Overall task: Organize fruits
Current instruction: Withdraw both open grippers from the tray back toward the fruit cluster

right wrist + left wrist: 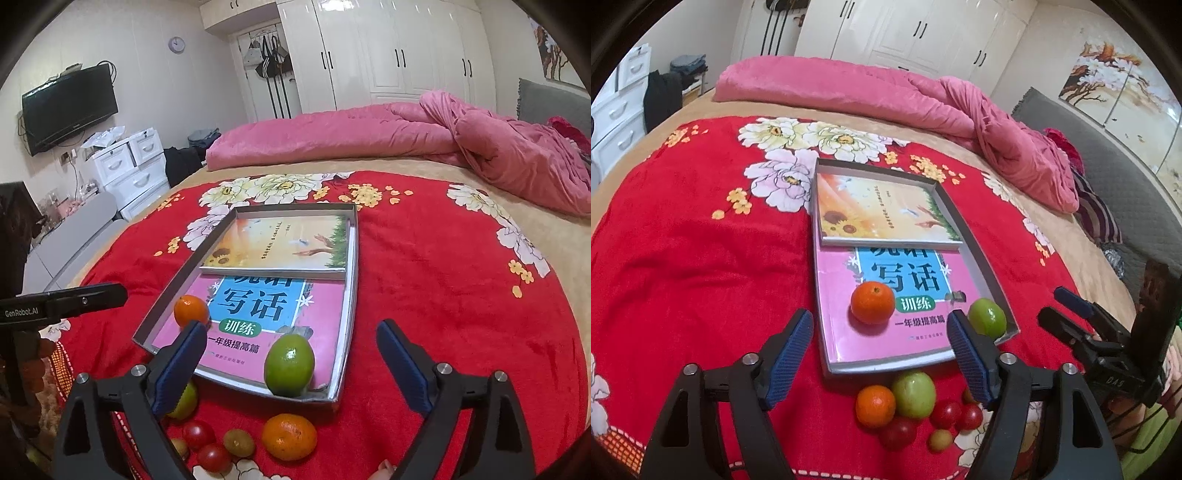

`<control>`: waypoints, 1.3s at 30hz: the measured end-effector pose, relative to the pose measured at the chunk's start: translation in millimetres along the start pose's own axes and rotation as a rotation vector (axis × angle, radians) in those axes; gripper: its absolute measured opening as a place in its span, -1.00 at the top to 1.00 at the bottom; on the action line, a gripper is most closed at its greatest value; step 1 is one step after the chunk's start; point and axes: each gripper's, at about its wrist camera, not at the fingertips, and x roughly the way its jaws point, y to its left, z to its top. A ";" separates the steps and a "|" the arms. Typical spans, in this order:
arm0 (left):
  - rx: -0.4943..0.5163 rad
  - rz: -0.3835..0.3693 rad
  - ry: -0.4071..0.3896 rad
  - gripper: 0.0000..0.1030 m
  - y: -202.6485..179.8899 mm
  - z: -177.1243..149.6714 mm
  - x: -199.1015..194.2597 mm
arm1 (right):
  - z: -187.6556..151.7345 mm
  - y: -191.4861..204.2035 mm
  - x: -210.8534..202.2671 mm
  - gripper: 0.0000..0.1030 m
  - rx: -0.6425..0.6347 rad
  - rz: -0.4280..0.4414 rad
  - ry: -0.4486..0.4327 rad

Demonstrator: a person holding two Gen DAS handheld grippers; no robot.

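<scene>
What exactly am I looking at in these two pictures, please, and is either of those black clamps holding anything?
These are two hand-held grippers, each carrying a fisheye camera that looks along its fingers. One picture comes from the left gripper, the other from the right gripper. Both stand open and hold nothing. On the red floral blanket lies a shallow grey tray with two books inside. An orange and a green fruit sit on the pink book. In front of the tray are another orange, a green fruit and several cherry tomatoes.

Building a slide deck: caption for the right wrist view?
Open right tool above a tray holding an orange and lime.
</scene>
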 end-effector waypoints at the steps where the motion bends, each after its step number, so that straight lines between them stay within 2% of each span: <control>1: -0.001 0.000 0.002 -0.56 0.0 -1.0 -0.6 | -0.7 -1.1 -2.6 -0.82 0.008 0.001 0.001; 14: 0.007 0.012 0.045 -0.55 1.2 -12.8 -7.8 | -9.1 -5.6 -17.4 -0.82 0.053 0.004 0.021; 25: 0.036 0.022 0.121 -0.56 -2.4 -31.1 -4.3 | -21.1 0.5 -21.1 -0.83 0.039 -0.004 0.060; 39: 0.055 0.042 0.179 -0.55 -2.0 -42.5 1.6 | -35.9 9.4 -15.0 -0.83 0.024 -0.015 0.128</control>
